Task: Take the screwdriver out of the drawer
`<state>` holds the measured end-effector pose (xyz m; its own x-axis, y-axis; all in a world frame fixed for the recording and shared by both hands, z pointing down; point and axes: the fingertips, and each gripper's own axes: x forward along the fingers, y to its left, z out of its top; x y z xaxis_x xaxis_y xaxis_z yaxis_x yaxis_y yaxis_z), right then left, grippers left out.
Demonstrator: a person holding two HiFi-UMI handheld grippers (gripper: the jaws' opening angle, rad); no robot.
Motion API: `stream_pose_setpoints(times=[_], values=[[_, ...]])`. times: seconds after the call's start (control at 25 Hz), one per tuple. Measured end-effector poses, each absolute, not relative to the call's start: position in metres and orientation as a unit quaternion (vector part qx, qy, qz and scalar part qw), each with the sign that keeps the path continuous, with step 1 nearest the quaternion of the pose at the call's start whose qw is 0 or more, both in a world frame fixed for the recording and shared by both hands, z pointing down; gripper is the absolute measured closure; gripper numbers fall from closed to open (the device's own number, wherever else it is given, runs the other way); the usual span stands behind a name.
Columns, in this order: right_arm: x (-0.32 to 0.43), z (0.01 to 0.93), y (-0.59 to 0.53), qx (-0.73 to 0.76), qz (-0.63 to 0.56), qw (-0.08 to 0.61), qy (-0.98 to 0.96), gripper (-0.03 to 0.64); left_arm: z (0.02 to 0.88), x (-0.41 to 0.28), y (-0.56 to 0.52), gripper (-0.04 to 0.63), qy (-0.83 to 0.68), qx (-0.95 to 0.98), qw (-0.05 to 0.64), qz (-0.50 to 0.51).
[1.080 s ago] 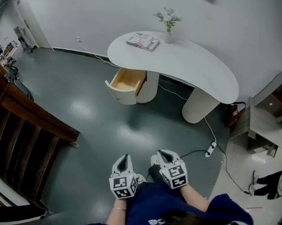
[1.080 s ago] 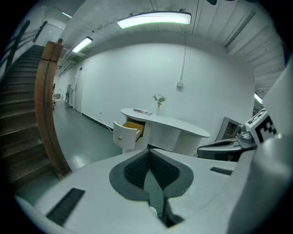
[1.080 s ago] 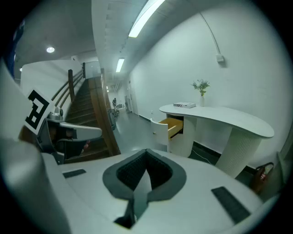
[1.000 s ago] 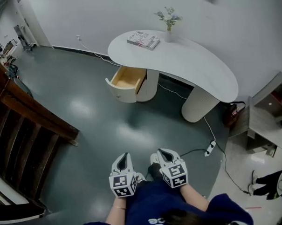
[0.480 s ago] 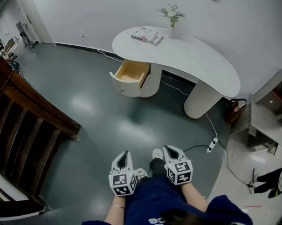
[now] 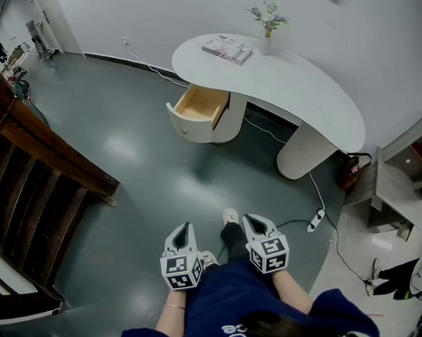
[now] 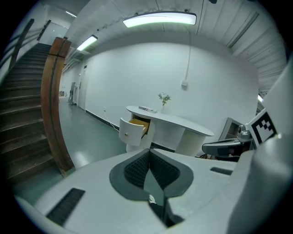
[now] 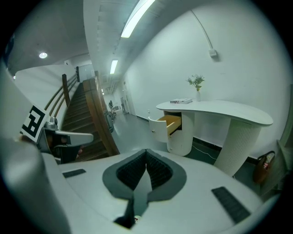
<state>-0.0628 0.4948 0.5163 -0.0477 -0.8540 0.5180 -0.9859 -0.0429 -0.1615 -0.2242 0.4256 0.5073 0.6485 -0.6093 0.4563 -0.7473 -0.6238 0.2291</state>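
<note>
The open drawer (image 6: 198, 109) with a pale wooden inside juts from the round pedestal of a white curved desk (image 6: 312, 90), far ahead across the floor. No screwdriver shows in any view. My left gripper (image 6: 184, 230) and right gripper (image 6: 253, 220) hang low in front of my body, both shut and empty, well short of the desk. In the left gripper view the drawer (image 7: 135, 130) is small and distant past my shut left gripper (image 7: 149, 152); the right gripper view shows the drawer (image 8: 166, 125) beyond my shut right gripper (image 8: 146, 152).
A wooden staircase (image 6: 37, 179) with a brown rail fills the left side. On the desk lie a book (image 6: 227, 48) and a vase of flowers (image 6: 267, 36). A power strip (image 6: 315, 221) and cable trail on the floor at right, near a grey cabinet (image 6: 404, 184).
The desk and drawer have shifted up and to the right in the head view. Both grippers have sunk slightly in the picture and stay shut.
</note>
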Motion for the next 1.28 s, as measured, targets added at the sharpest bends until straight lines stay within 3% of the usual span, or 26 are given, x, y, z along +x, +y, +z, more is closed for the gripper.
stream_pose_setpoints(times=[0.76, 1.28], values=[[0.052, 0.51, 0.308, 0.605, 0.234, 0.155, -0.745, 0.609, 0.503, -0.099, 0.289, 0.591, -0.421, 0.865, 0.198, 0.186], [0.113, 0.518, 0.268, 0.603, 0.243, 0.161, -0.742, 0.609, 0.507, -0.037, 0.246, 0.591, -0.42, 0.866, 0.202, 0.182]])
